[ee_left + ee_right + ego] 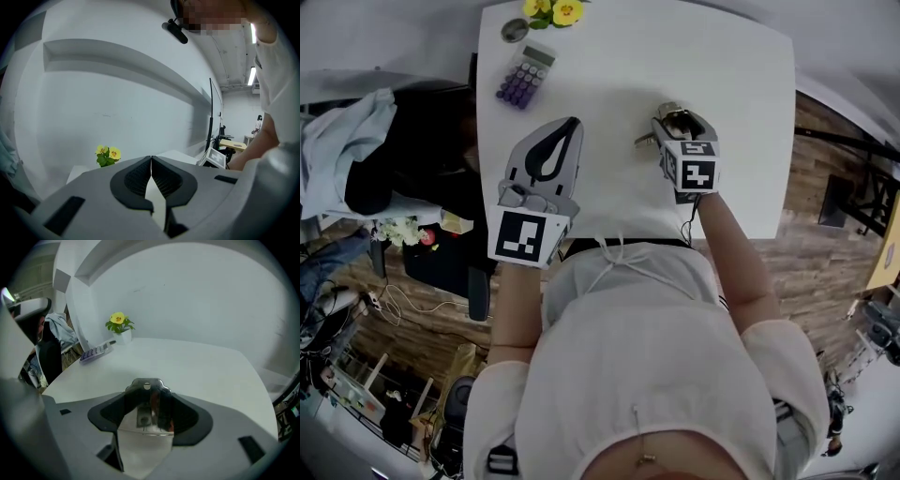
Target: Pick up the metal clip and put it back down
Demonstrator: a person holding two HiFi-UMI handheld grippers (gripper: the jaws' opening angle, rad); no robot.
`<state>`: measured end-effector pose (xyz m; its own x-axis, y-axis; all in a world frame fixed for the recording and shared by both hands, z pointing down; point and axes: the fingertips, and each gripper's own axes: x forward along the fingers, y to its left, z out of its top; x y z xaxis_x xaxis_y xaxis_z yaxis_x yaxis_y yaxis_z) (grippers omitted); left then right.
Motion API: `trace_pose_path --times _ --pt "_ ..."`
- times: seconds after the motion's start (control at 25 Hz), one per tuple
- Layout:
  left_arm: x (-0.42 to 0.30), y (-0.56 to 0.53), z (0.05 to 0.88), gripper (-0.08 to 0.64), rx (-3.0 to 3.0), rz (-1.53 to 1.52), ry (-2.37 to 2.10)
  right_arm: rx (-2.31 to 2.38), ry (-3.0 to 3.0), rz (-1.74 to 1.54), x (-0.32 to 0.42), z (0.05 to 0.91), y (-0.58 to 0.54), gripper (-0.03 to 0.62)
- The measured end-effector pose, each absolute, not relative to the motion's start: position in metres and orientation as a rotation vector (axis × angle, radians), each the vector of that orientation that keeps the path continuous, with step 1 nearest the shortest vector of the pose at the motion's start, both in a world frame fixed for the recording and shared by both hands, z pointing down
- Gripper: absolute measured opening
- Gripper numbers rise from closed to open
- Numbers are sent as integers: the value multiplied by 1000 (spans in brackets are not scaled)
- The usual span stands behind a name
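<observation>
A shiny metal clip (pixel 149 411) sits between the jaws of my right gripper (pixel 148 397), which is shut on it; its folded top with a small hole pokes out past the tips. From the head view the right gripper (pixel 672 120) is over the right middle of the white table (pixel 741 84), and part of the metal clip (pixel 647 139) sticks out to its left. Whether the clip touches the table I cannot tell. My left gripper (pixel 570 127) is shut and empty, over the table's near left part; in its own view the left gripper (pixel 151 160) points at the back wall.
A purple-keyed calculator (pixel 525 75), yellow flowers (pixel 554 10) and a small round grey object (pixel 515 30) stand at the table's far left corner. A dark chair draped with clothes (pixel 356 141) is to the left of the table. The person's body is at the near edge.
</observation>
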<state>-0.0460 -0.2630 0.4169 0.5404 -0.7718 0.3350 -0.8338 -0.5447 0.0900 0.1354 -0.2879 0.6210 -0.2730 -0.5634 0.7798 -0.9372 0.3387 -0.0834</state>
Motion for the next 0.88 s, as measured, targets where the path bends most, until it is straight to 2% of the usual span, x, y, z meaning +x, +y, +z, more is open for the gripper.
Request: trace_pose_path --times 0.48,0.68,0.88 --pt "-49 -272 432 20 2520 390 -1317 1325 -1903 745 133 635 -290 303" --pt "-43 -274 427 20 2547 348 -1333 1374 -1905 759 135 632 -293 401" --pt "-37 -269 421 20 2566 375 -1315 1421 -1999 718 132 598 -298 416"
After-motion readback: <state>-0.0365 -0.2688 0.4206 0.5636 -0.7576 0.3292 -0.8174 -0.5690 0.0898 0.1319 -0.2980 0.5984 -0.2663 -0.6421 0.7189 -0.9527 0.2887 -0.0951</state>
